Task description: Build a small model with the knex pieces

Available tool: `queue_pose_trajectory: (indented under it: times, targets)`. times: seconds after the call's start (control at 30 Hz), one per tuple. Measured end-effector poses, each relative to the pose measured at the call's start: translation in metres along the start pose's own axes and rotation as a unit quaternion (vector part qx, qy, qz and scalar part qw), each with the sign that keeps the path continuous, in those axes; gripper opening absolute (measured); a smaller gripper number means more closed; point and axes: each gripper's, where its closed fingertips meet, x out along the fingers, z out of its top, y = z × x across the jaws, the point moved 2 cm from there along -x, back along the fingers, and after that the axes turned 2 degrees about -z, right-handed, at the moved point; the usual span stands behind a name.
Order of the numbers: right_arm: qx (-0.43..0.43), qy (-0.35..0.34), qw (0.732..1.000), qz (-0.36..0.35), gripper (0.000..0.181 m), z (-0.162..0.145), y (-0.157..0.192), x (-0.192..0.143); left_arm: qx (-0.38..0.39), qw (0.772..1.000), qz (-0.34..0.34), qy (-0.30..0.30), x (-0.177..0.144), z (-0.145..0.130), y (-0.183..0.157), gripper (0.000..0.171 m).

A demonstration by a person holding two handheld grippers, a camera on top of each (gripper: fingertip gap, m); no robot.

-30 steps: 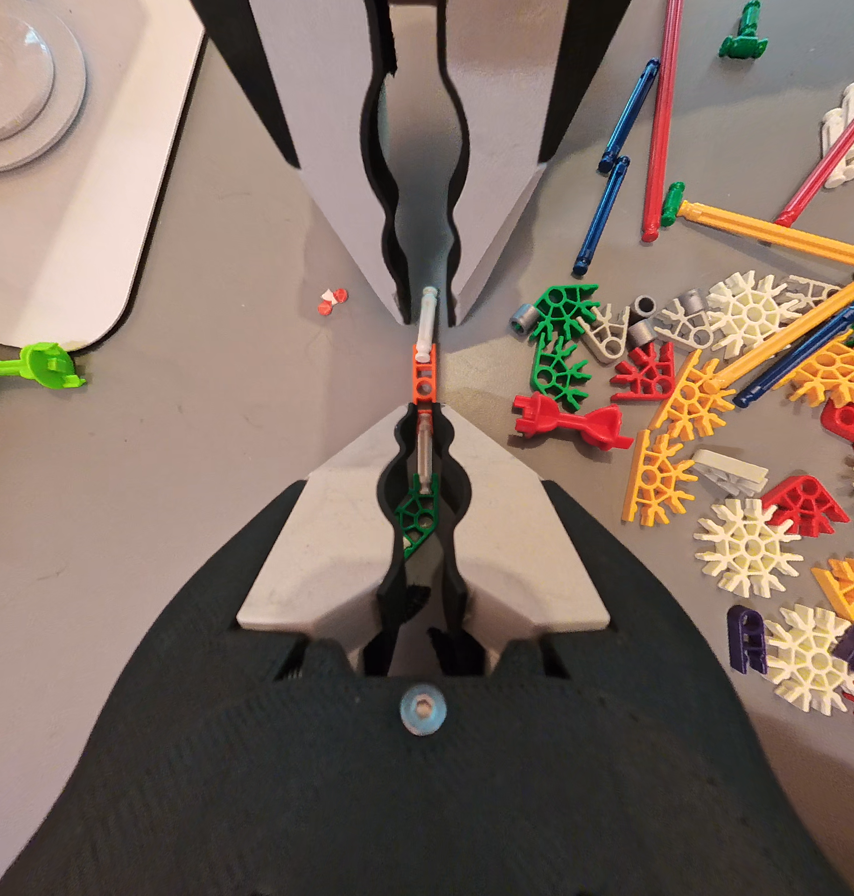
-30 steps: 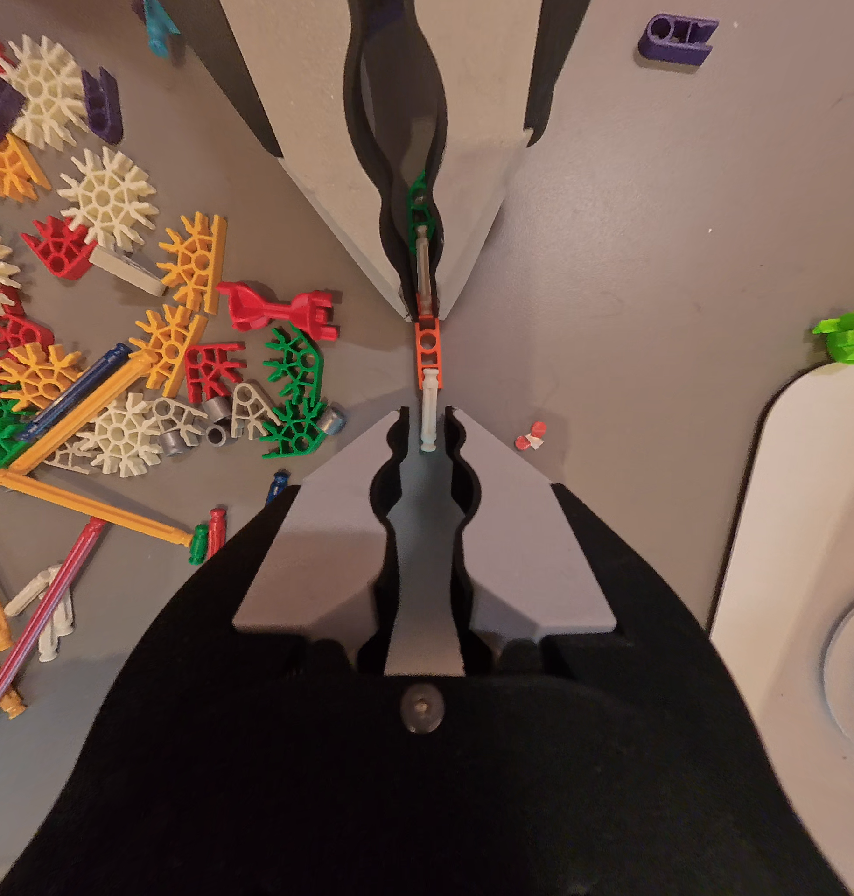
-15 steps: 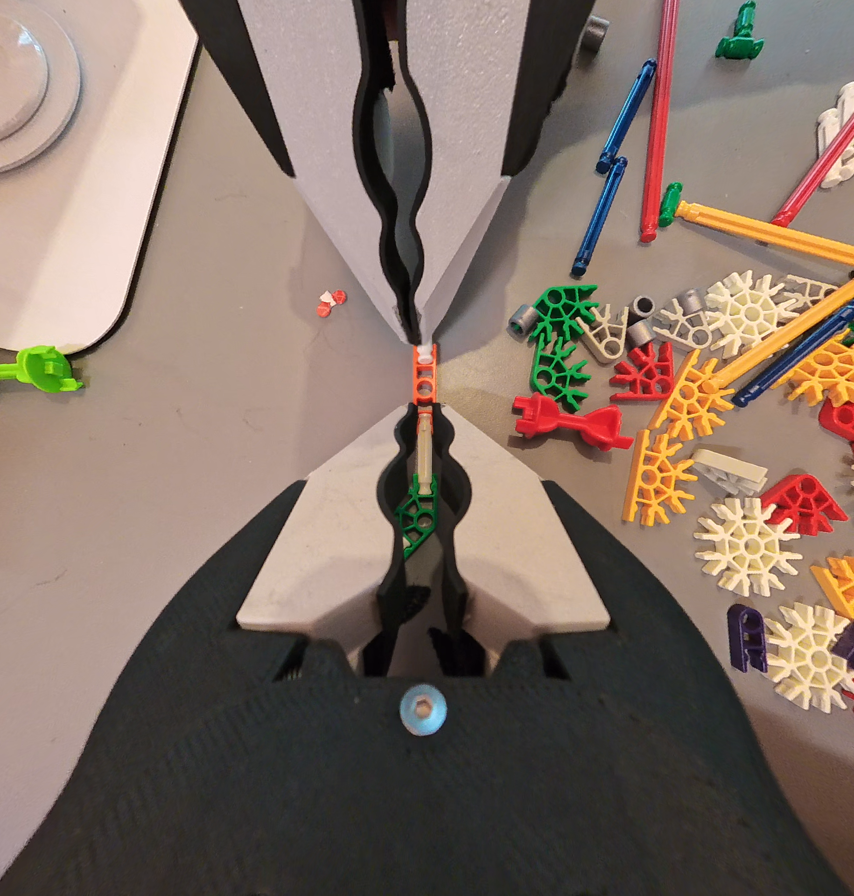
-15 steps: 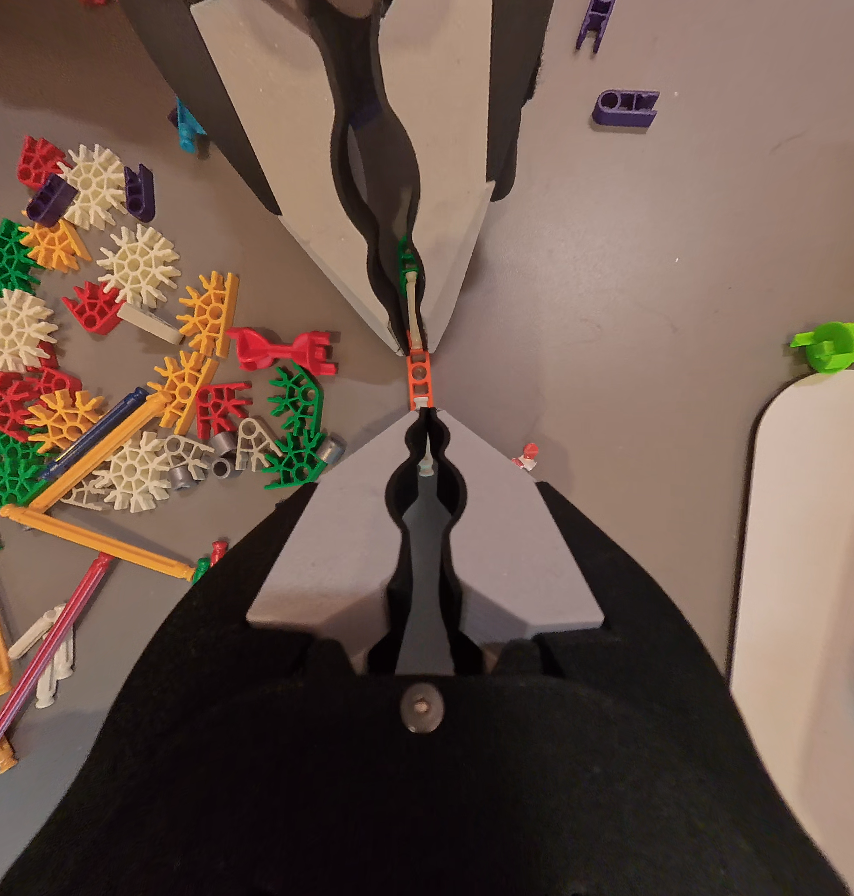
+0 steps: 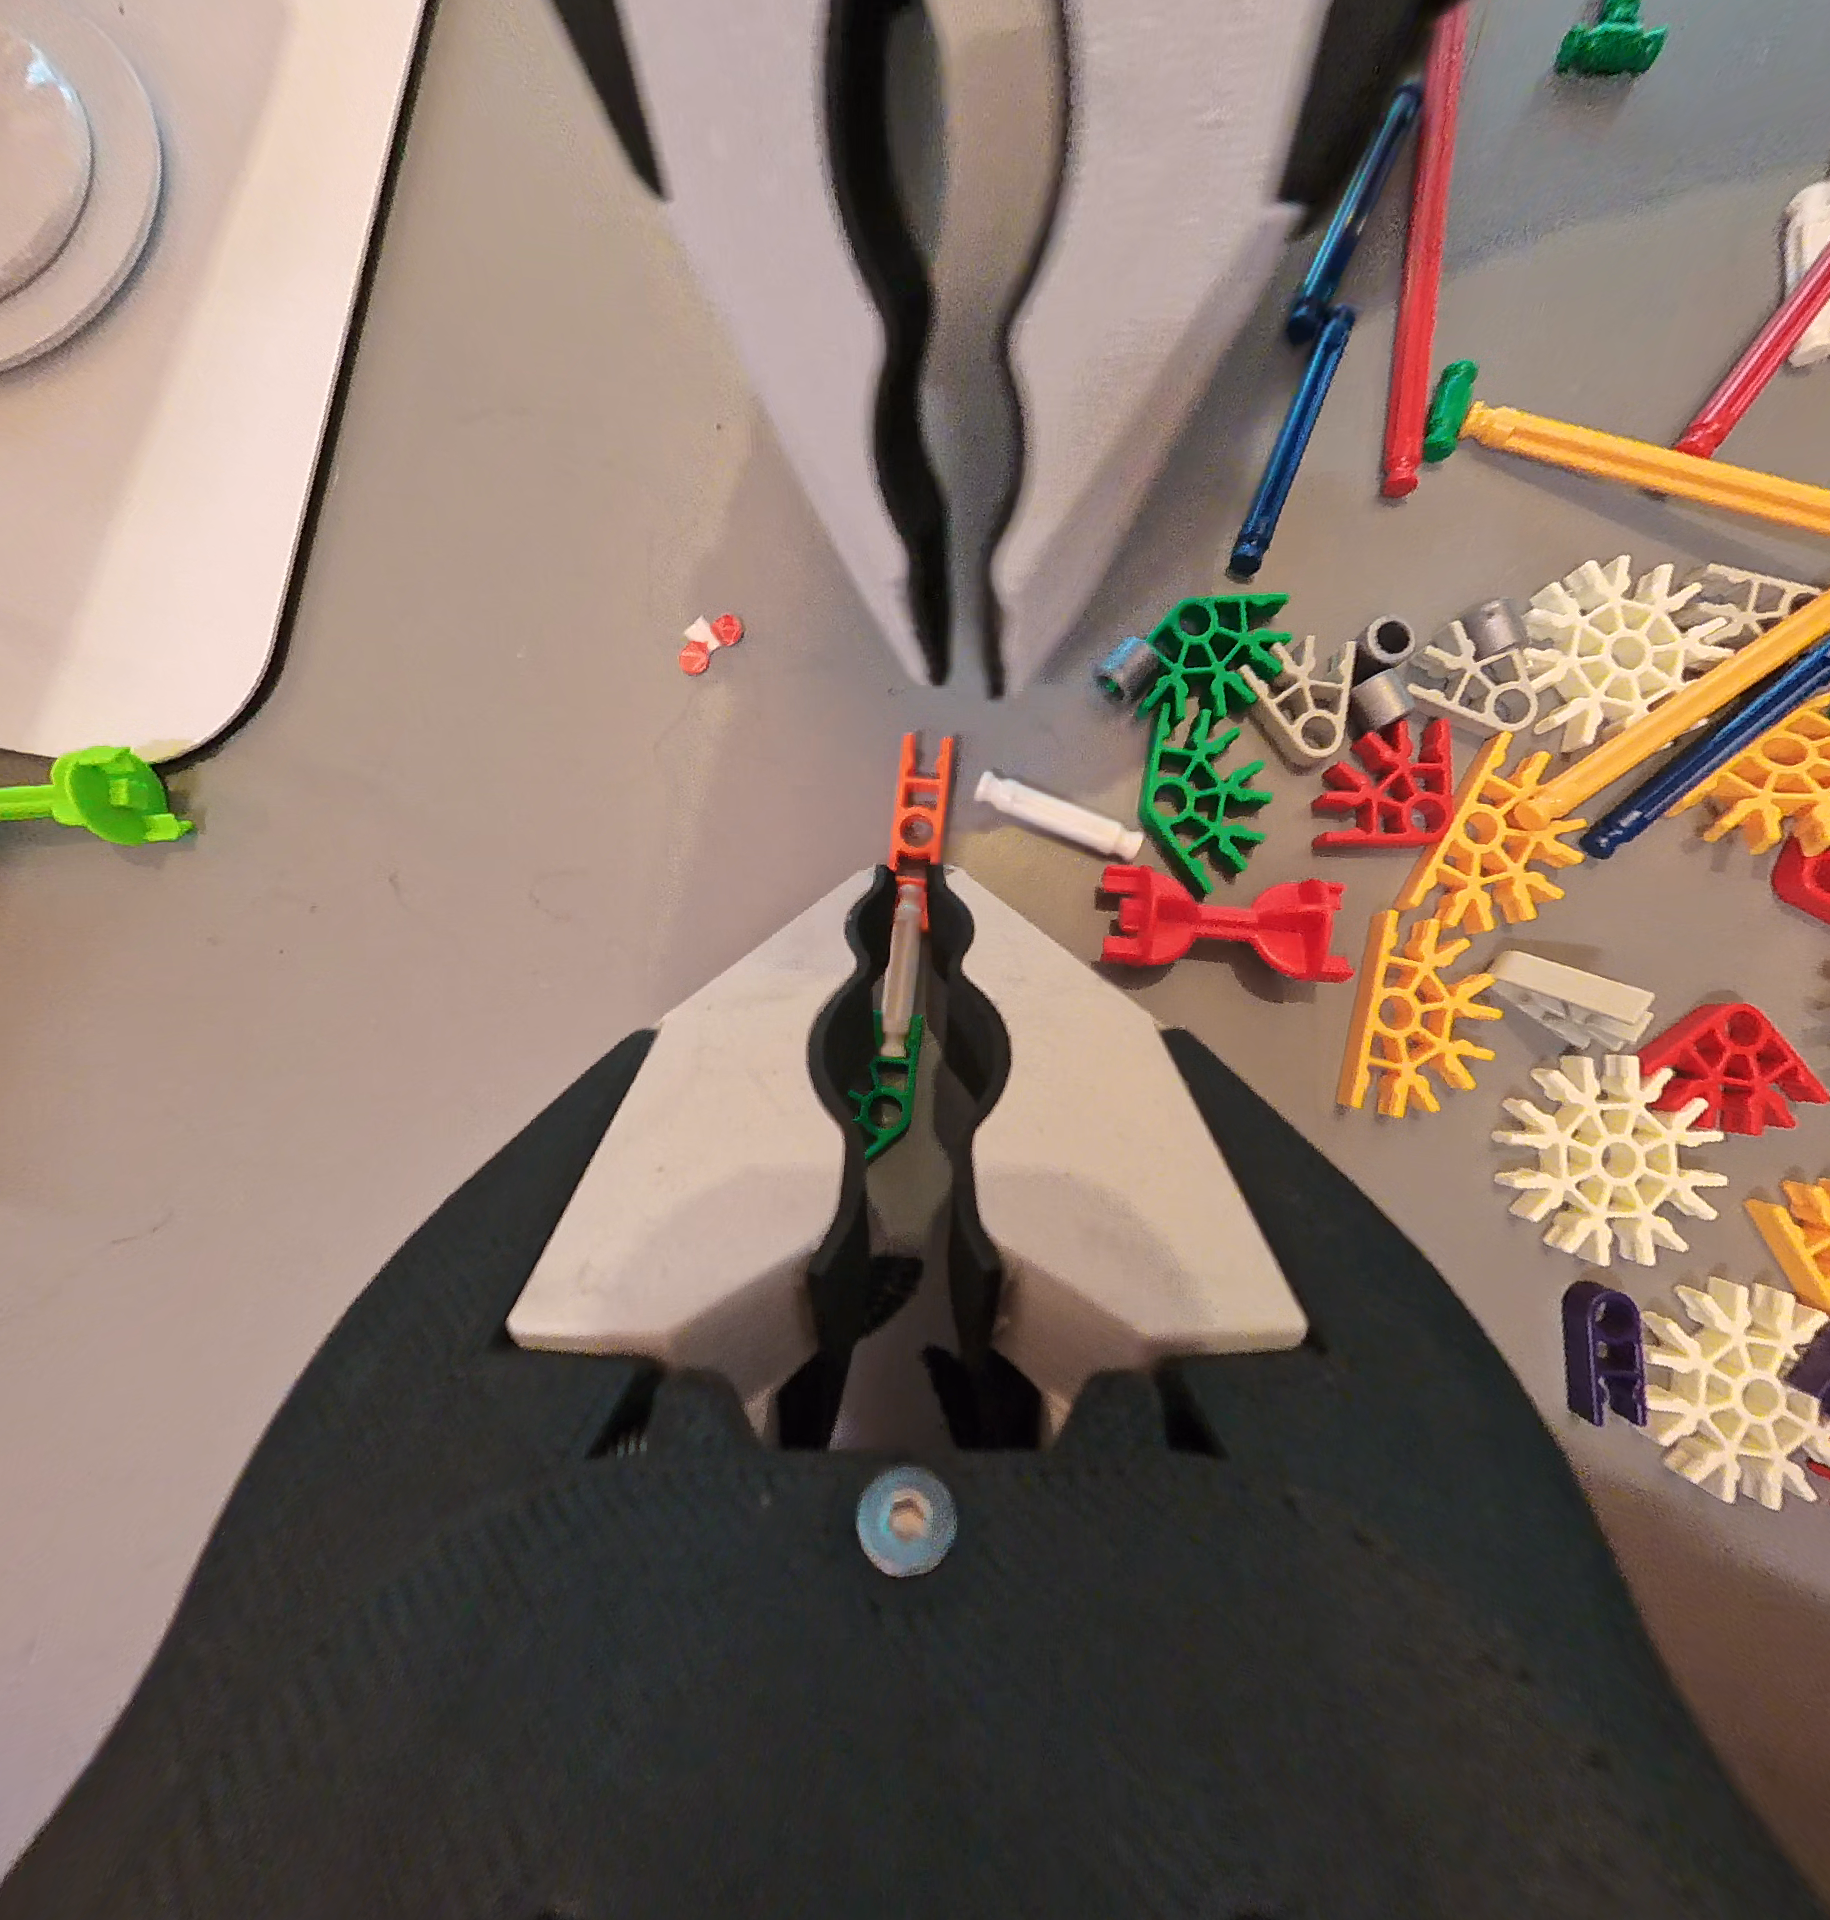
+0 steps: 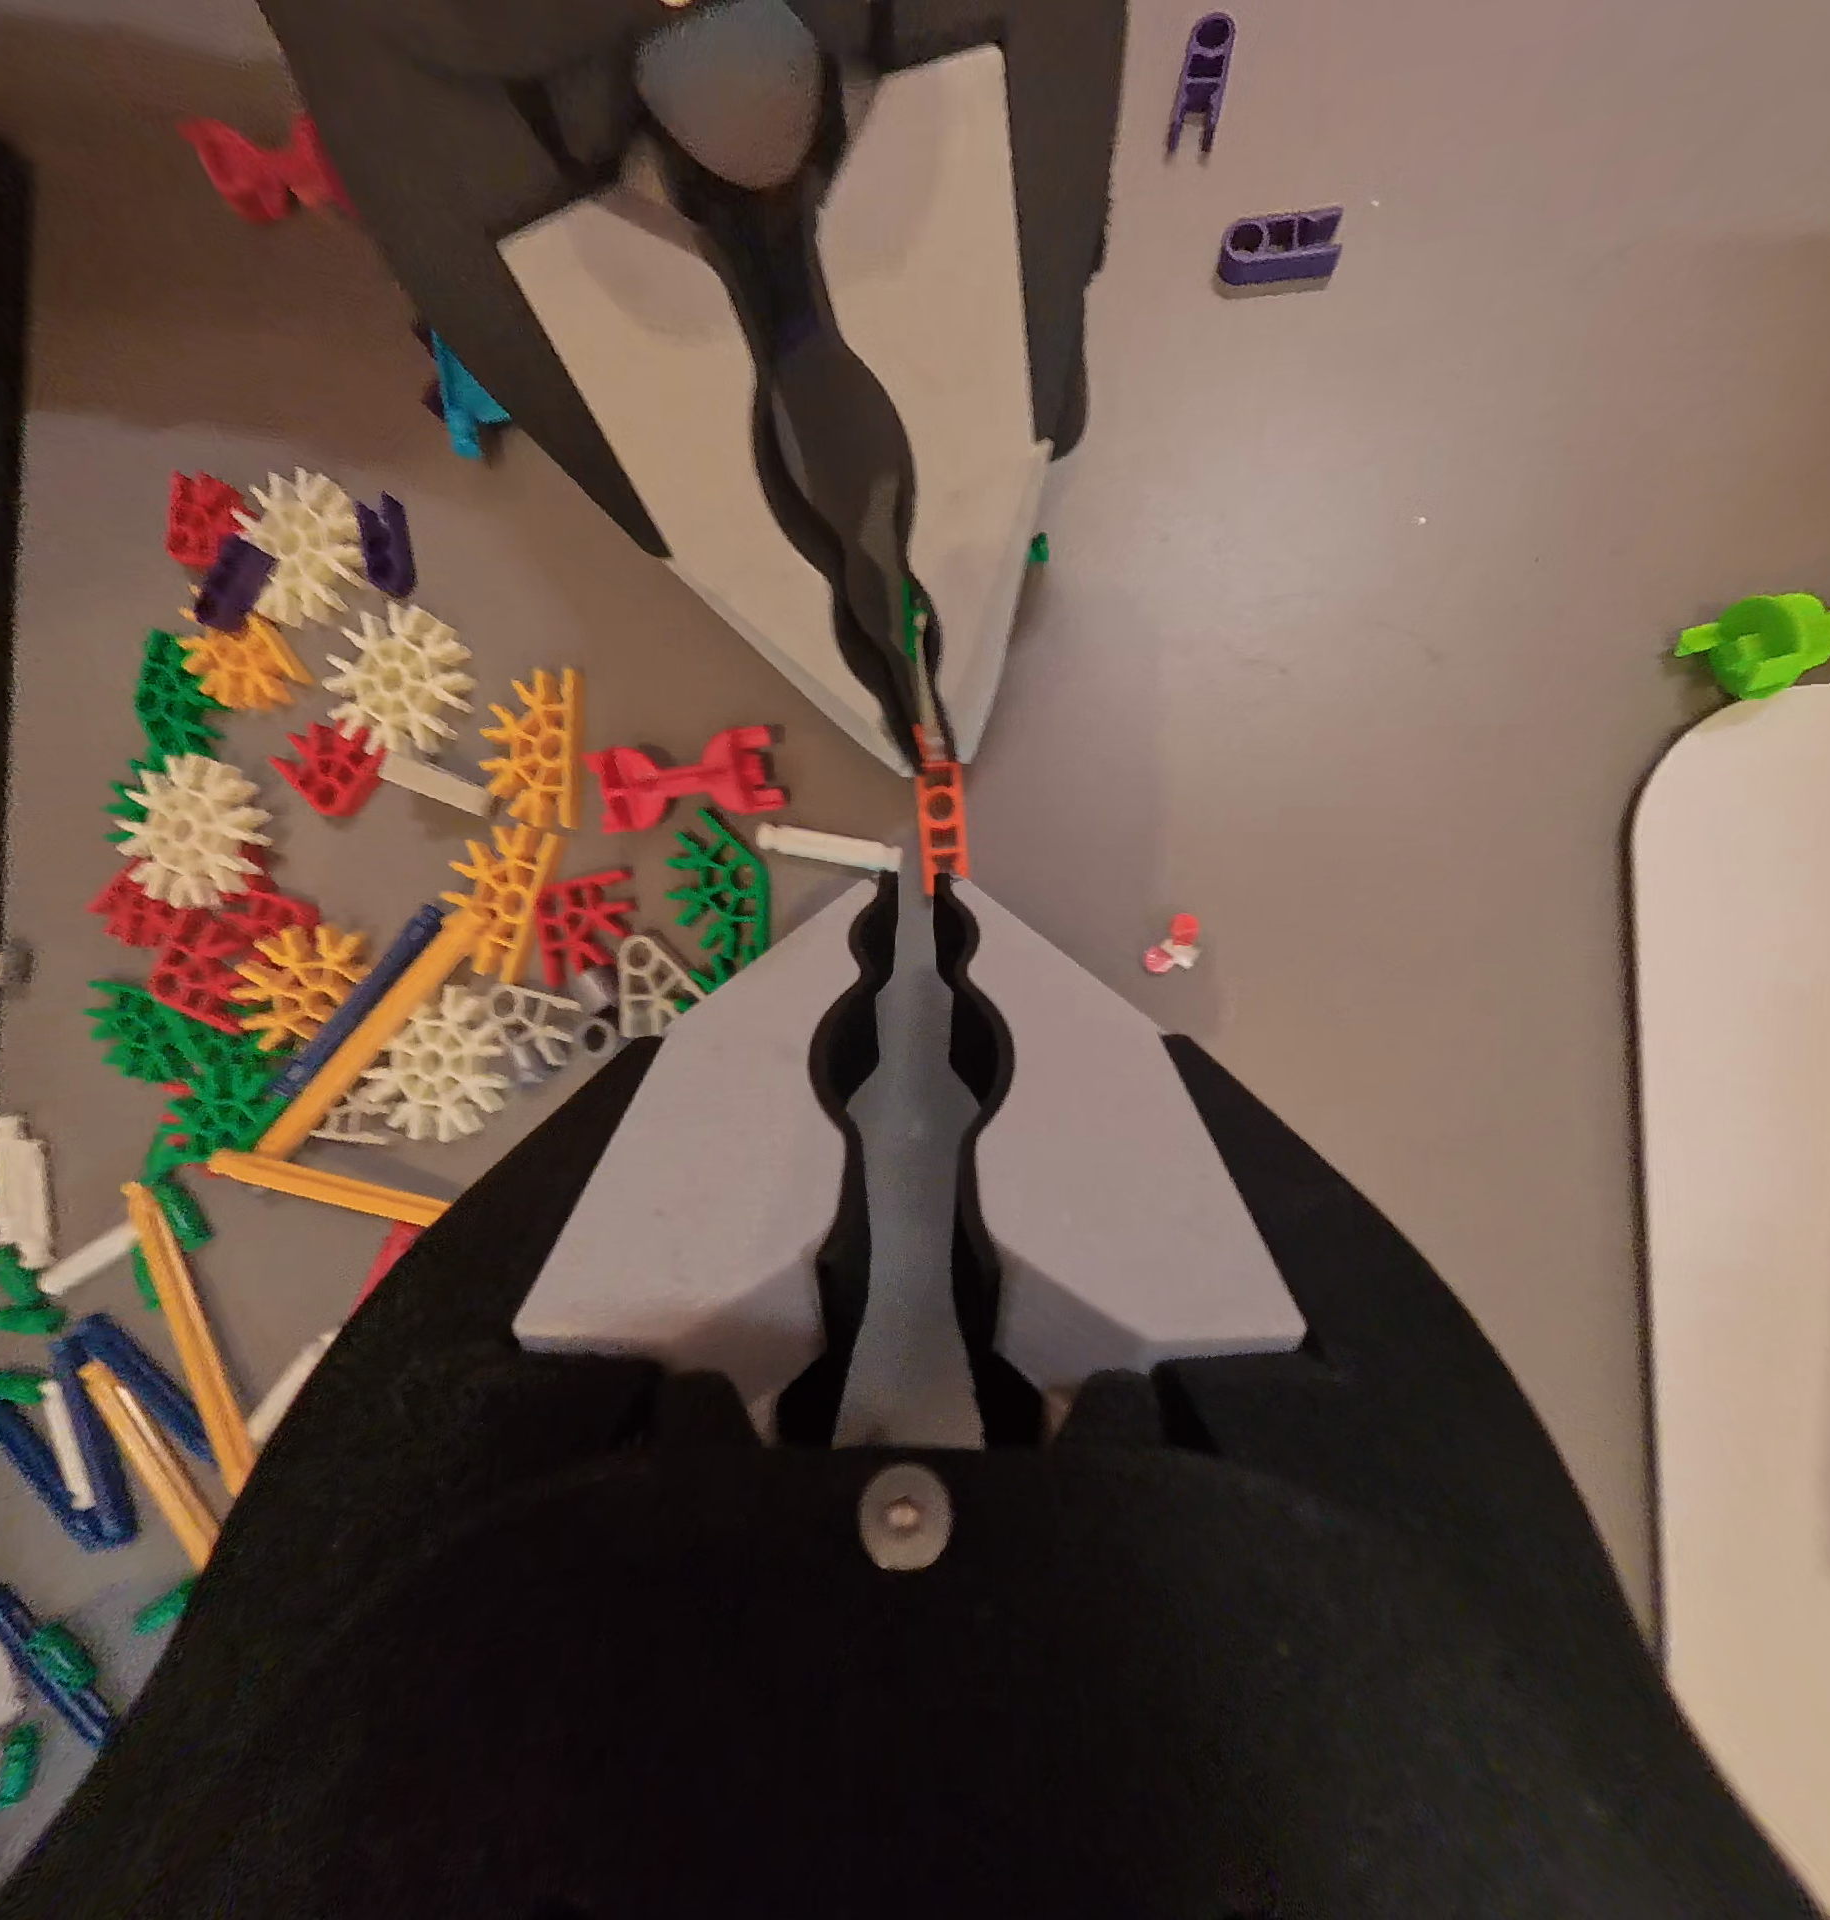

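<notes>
At the centre of the left wrist view, the left hand-held gripper (image 5: 916, 883) is clamped on a small assembly: a grey rod (image 5: 900, 961) runs back between its fingers to a green connector (image 5: 887, 1096), and an orange connector (image 5: 921, 805) sticks out past the fingertips toward 12 o'clock, its forked end empty. This gripper points level and straight ahead over the grey desk (image 5: 454, 1039).

The right hand-held gripper (image 6: 916, 888) faces it tip to tip, coming in from 12 o'clock in the left wrist view. Its jaws stand a narrow gap apart and nothing sits between them; bare desk shows through the slot. In the right wrist view its fingertips lie just below the orange connector's forked end, close to it; I cannot tell if they touch.

A short white rod (image 5: 1056, 816) lies loose on the desk just to the 3 o'clock side of the orange connector, pointing toward a green fan-shaped connector (image 5: 1197, 805). A red double-ended connector (image 5: 1228, 930) lies at 4 o'clock.

Farther right spreads a heap of white snowflake connectors (image 5: 1607, 1158), yellow fan connectors (image 5: 1415, 1013), and long yellow, blue and red rods. At 10 o'clock lies a tiny red-and-white scrap (image 5: 710, 644), at 9 o'clock a lime-green piece (image 5: 106, 795) beside a white tray (image 5: 215, 416).
</notes>
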Motion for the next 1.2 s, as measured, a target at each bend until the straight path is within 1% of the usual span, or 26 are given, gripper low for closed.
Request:
queue_pose_trajectory:
  times: [0.07,0.13,0.2,0.27,0.33,0.43,0.53,0.7,0.87,1.03,1.2]
  targets:
    - [-0.012,0.002,1.000,-0.003,0.006,0.002,0.014,0.002,0.000,1.000,0.006,0.013,-0.002,-0.002,0.000,0.008]
    - [-0.050,-0.007,0.999,-0.010,0.007,0.003,0.022,0.005,0.002,1.000,0.009,0.022,-0.004,-0.005,0.000,0.010]
    - [-0.081,0.003,0.997,-0.014,0.012,0.000,0.021,0.012,0.002,0.999,0.013,0.037,-0.002,-0.011,0.001,0.009]
    - [-0.119,0.015,0.993,-0.007,0.017,-0.001,0.020,0.017,-0.007,0.999,0.012,0.031,-0.003,-0.012,0.001,0.008]
    - [-0.148,0.030,0.989,0.001,0.017,-0.003,0.018,0.022,-0.013,0.999,0.018,0.032,-0.005,-0.014,0.003,0.009]
    - [-0.165,0.035,0.985,0.034,0.015,-0.004,0.020,0.028,-0.019,0.999,0.020,0.030,-0.007,-0.017,0.003,0.009]
    - [-0.161,0.033,0.985,0.049,0.003,-0.003,0.020,0.035,-0.020,0.999,0.022,0.029,-0.008,-0.018,0.003,0.009]
    - [-0.118,0.020,0.991,0.064,0.003,-0.004,0.020,0.032,-0.028,0.999,0.027,0.015,-0.011,-0.018,0.004,0.011]
    - [-0.065,-0.030,0.997,0.020,0.003,0.002,0.000,0.008,-0.026,0.999,0.029,-0.017,-0.014,-0.004,0.003,0.011]
    - [-0.068,-0.003,0.998,-0.007,0.003,-0.006,-0.009,0.016,-0.012,1.000,0.024,-0.014,-0.004,0.003,0.002,0.006]
    - [-0.074,-0.001,0.997,-0.010,0.003,-0.003,-0.011,0.019,-0.007,1.000,0.023,-0.006,0.003,0.005,0.001,0.003]
